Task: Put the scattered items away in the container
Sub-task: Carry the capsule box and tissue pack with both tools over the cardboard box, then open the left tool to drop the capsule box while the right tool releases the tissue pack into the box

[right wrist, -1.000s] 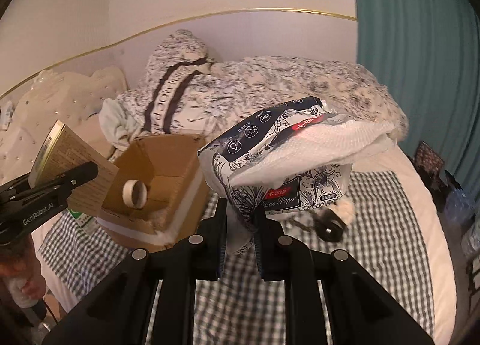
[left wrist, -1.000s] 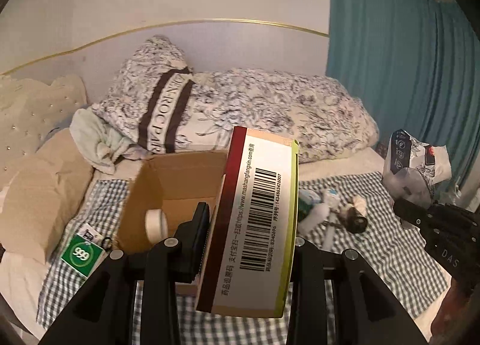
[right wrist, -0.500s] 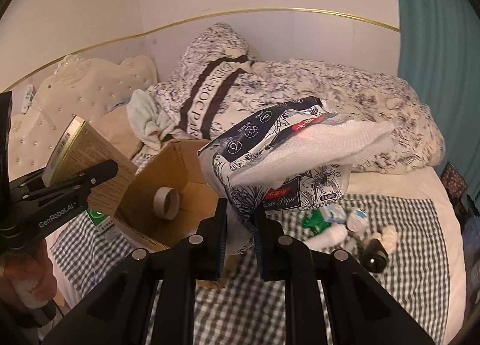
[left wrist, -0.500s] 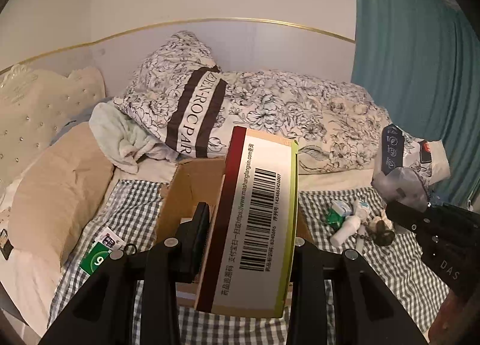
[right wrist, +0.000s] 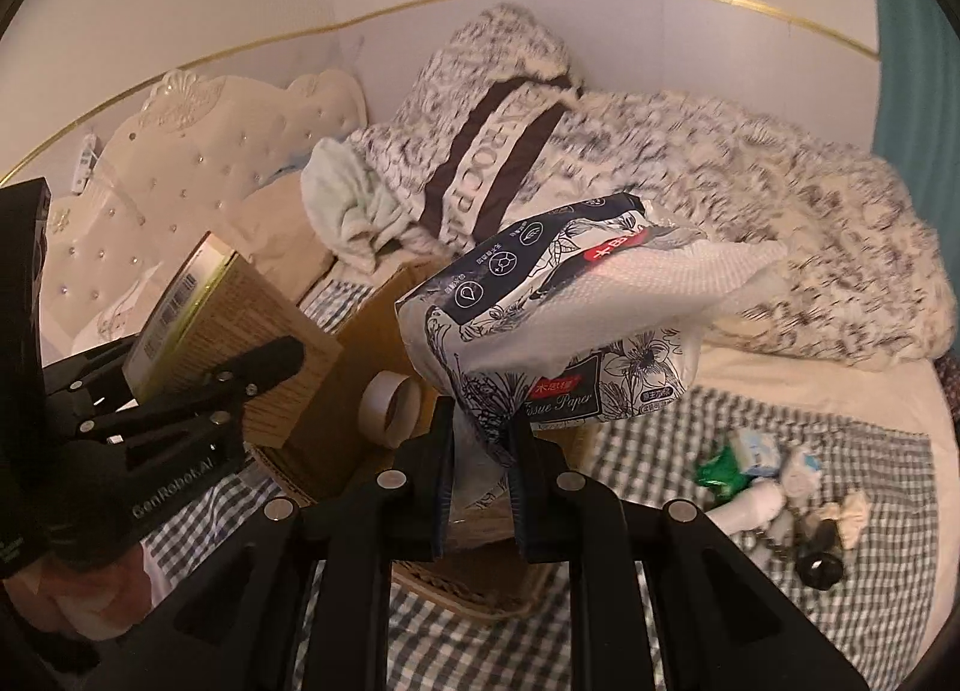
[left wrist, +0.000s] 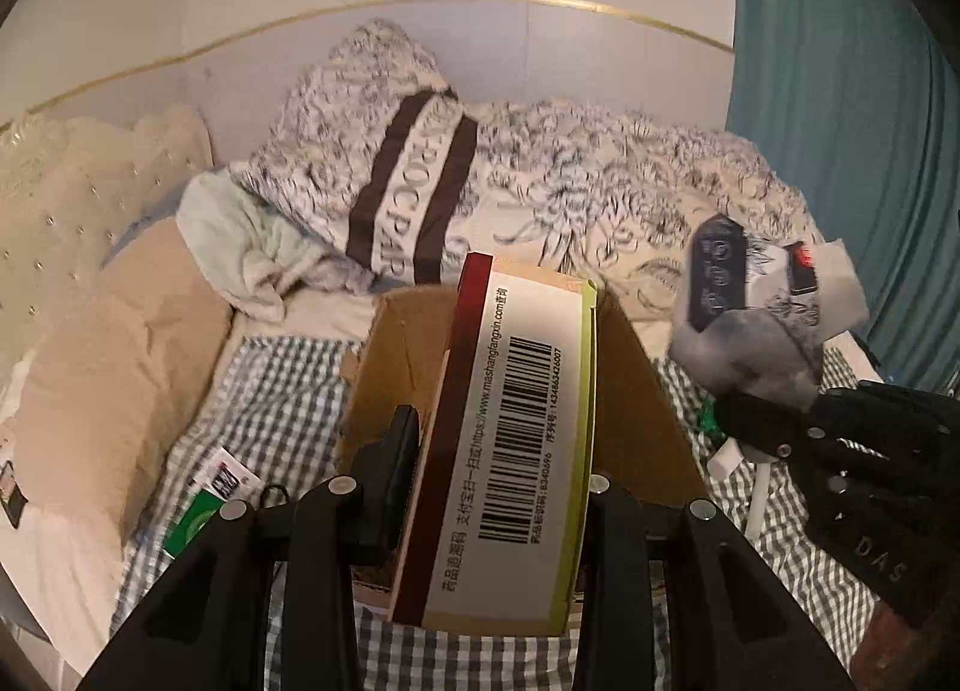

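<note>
An open cardboard box (left wrist: 636,415) stands on the checked sheet. My left gripper (left wrist: 498,469) is shut on a flat carton with a barcode (left wrist: 522,367), held upright over the box's opening. In the right wrist view my right gripper (right wrist: 480,451) is shut on the lower corner of a soft tissue paper pack (right wrist: 570,331), which hangs over the cardboard box (right wrist: 372,343). A tape roll (right wrist: 390,409) lies inside the box. The left gripper (right wrist: 264,367) with its carton (right wrist: 240,319) shows at the left there. The tissue pack (left wrist: 762,319) hangs just right of the box in the left wrist view.
Small bottles (right wrist: 756,505), a green packet (right wrist: 717,466) and a dark bottle (right wrist: 819,565) lie on the sheet right of the box. A green-and-white sachet (left wrist: 198,517) lies to its left. Pillows and a floral duvet (left wrist: 600,181) fill the back; a teal curtain (left wrist: 840,120) hangs at the right.
Both grippers have moved toward the cardboard box with their loads. The carton and the tissue pack now hang over its opening, and the two grippers are closer together.
</note>
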Demonstrator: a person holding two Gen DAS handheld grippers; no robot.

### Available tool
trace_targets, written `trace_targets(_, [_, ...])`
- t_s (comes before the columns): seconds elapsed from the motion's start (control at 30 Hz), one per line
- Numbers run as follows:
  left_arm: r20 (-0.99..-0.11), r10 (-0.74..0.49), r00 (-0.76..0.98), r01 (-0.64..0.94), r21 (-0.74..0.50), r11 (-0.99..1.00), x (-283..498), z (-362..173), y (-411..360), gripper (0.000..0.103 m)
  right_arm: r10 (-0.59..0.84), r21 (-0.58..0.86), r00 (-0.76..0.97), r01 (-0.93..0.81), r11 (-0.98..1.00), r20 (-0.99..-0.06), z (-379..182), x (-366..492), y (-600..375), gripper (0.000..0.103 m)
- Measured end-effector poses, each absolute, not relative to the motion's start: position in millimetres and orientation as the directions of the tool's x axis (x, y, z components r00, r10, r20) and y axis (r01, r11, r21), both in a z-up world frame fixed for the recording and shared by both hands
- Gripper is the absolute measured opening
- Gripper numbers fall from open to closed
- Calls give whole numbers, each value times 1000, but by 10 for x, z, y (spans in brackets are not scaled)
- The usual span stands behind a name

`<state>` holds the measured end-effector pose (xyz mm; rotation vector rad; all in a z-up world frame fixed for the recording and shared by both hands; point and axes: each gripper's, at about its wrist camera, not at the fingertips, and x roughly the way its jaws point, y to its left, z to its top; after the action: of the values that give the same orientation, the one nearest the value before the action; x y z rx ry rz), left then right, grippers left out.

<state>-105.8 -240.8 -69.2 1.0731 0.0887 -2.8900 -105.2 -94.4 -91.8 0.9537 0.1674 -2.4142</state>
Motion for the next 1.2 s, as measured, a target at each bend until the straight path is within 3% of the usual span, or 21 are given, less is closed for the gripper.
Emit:
trace_targets(0.53, [-804, 15, -595, 63, -65, -996, -1591, -1423, -2505, 35, -361, 48, -404, 608, -792, -840, -1743, -1524, -1479, 19])
trace_targets(1.03, [-815, 3, -580, 83, -63, -995, -1618, -1523, -2618, 36, -314, 11, -375, 626, -779, -872, -1965, -1565, -1643, 21])
trace_targets(1.07, [-810, -1, -587, 86, -62, -994, -1604, -1488, -2622, 37, -309, -3, -387, 628, -779, -869, -1940, -1541, -1649, 23])
trace_targets(1.1, [-807, 0, -591, 89, -65, -994, -1598, -1459, -2623, 44, -305, -13, -396, 629, -777, -866, -1922, -1526, -1660, 25])
trace_targets(1.2, [-788, -10, -615, 103, -68, -992, -1558, -1326, -2633, 60, -304, -37, -423, 631, -775, -853, -1814, -1471, -1663, 47])
